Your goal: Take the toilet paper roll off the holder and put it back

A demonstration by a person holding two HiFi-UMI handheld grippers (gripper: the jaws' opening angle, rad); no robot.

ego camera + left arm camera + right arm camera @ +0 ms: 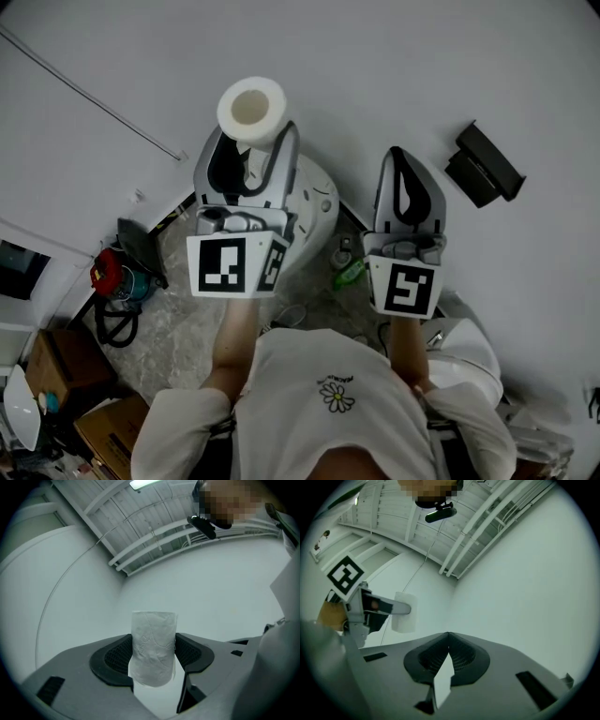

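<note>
A white toilet paper roll [251,108] with its cardboard core facing up is clamped between the jaws of my left gripper [253,139], held up in front of the white wall. In the left gripper view the roll [153,641] stands upright between the two dark pads, and the left gripper [153,654] is shut on it. The black holder [484,165] is on the wall at the right, bare. My right gripper [397,156] hangs left of the holder, apart from it; its jaws [448,635] meet at the tips with nothing between them. The roll [404,613] also shows in the right gripper view.
Below on the speckled floor stand a white toilet [315,201], a green bottle [350,273], a red and black item [109,273] and cardboard boxes [58,361]. Another white fixture [466,352] is at the lower right. A thin line [89,97] runs along the wall.
</note>
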